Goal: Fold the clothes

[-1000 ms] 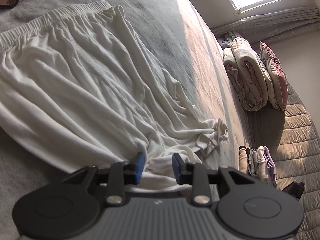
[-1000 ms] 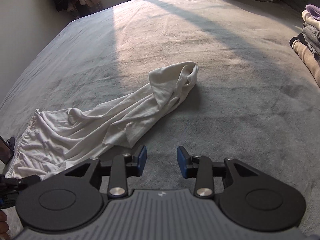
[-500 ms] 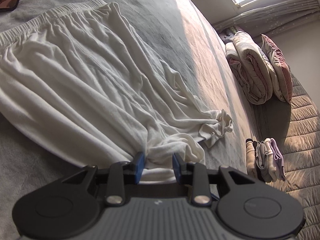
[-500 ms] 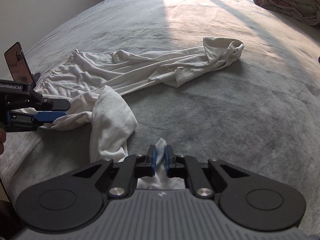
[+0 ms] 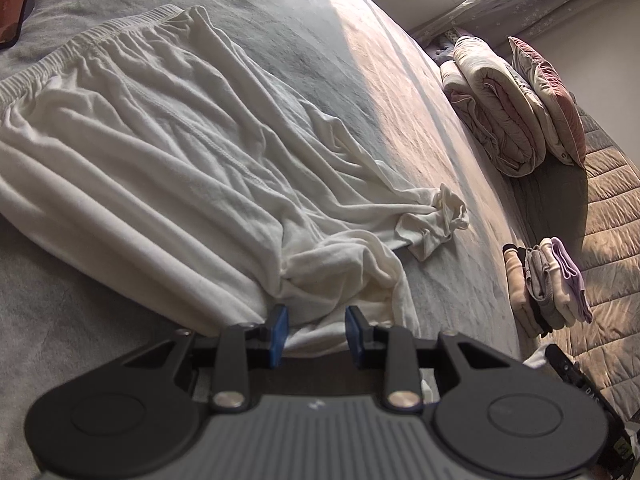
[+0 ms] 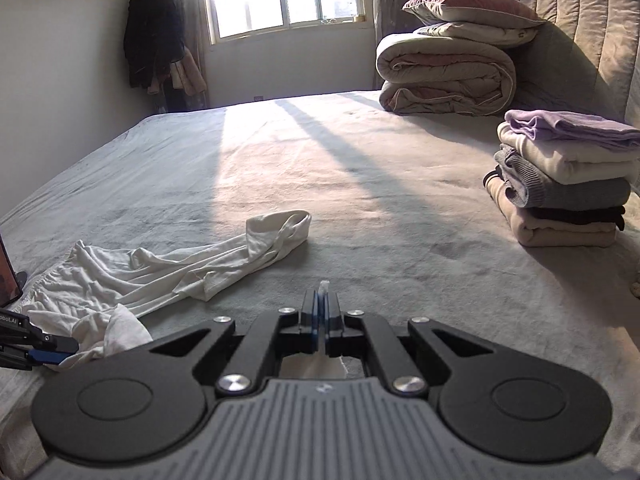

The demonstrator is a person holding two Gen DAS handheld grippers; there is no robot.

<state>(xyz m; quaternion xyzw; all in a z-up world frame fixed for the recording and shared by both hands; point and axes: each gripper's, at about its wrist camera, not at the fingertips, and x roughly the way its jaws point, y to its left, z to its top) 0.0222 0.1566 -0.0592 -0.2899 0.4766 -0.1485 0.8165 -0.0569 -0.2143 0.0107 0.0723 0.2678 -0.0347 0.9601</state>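
Note:
White trousers point(image 5: 168, 152) with an elastic waistband point(image 5: 84, 40) lie crumpled on the grey bed point(image 5: 280, 12). One leg trails off to a bunched cuff point(image 5: 436, 220). My left gripper point(image 5: 316, 330) sits at the garment's near edge, its jaws partly closed on a thick bunch of the white cloth, and creases run in toward its left pad. In the right wrist view the same trousers point(image 6: 160, 276) stretch across the bed, with the left gripper point(image 6: 60, 354) at their left end. My right gripper point(image 6: 321, 320) is shut on a thin fold of white cloth point(image 6: 323, 286) that pokes up between its pads.
A stack of folded clothes point(image 6: 560, 184) sits on the right side of the bed. A rolled duvet point(image 6: 444, 76) and pillows point(image 6: 468, 8) lie against the padded headboard point(image 6: 592, 24). A phone point(image 6: 8, 276) stands at the left edge. Dark clothes point(image 6: 152, 36) hang by the window.
My right gripper closed on a fold of the white cloth, then moved and tilted up, so the window came into view. The left gripper shifted slightly with its bunch of cloth.

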